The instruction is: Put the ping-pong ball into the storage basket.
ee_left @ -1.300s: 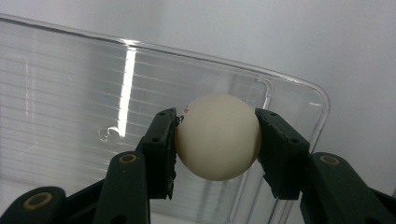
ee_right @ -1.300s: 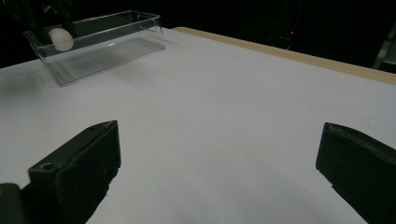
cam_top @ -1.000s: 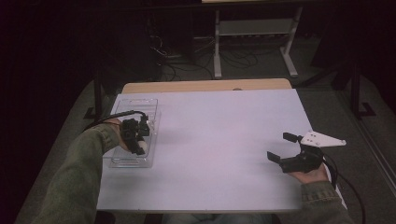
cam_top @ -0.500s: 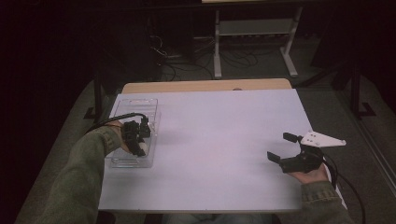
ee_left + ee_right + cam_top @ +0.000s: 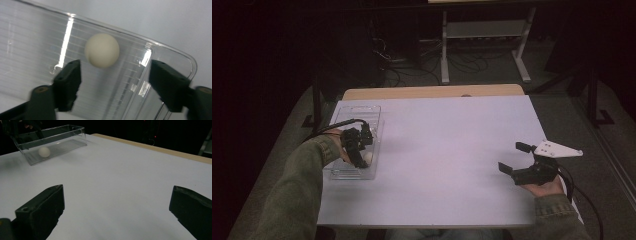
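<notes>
A small ball (image 5: 102, 50) lies inside a clear plastic box (image 5: 343, 114) on the left side of the white table (image 5: 447, 150); the ball is round, smooth and cream white, with no marks that show, and its lower edge looks a little blurred in the left gripper view; through the side of the box, in the right gripper view, it shows as a pale dot (image 5: 44, 152) near the closest end of the box; the box is long and low, see-through, with thin ridges across its floor and rounded corners, and light shines on it in bright streaks; the left gripper (image 5: 113, 75) hangs over the box and points down into it; its two black jaws have just been opening, and now they stand apart with the ball free, just past their tips and touching neither one; in the high view the left gripper (image 5: 357, 150) sits above the near end of the box, with a hand in a green sleeve (image 5: 302, 185) behind it and a black cable looping off it; the right gripper (image 5: 518, 159) rests well apart from the box, near the right edge of the table; its jaws are wide apart and nothing is between them but bare table.
</notes>
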`<state>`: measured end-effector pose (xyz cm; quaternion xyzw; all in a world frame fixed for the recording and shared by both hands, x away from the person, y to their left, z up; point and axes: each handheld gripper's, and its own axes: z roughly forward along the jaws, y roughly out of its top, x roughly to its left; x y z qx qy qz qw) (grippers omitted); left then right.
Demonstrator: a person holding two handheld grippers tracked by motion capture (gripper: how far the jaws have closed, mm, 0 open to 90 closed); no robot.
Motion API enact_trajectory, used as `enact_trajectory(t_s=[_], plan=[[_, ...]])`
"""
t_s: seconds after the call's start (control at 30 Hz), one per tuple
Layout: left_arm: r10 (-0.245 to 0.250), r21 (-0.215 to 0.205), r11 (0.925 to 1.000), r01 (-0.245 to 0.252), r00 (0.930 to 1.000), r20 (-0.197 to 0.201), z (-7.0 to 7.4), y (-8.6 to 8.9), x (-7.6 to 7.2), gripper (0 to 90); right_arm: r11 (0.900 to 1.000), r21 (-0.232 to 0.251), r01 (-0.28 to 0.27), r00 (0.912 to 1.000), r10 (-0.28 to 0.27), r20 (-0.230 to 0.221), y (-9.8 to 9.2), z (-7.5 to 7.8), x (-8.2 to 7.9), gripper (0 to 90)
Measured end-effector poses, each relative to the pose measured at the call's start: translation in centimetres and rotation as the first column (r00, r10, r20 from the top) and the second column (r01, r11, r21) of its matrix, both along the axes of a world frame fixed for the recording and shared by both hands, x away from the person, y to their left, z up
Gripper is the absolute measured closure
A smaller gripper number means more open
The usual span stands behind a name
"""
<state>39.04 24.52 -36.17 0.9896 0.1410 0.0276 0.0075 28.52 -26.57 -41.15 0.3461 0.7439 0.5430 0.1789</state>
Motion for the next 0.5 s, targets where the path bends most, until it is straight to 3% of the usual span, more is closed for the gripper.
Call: enact_trajectory(t_s=[0.1, 0.5], plan=[[0.027, -0.003, 0.9996, -0.027, 0.9993, 0.027, 0.3, 0.2, 0.0, 16.0, 1.000, -0.003, 0.000, 1.0000, 0.000, 0.000, 0.1, 0.0, 0.0, 0.0], [0.087, -0.017, 0.9962, -0.086, 0.9919, 0.092, 1.2, 0.9, 0.0, 1.5, 1.000, -0.005, 0.004, 1.0000, -0.004, -0.004, 0.0, 0.0, -0.2, 0.0]])
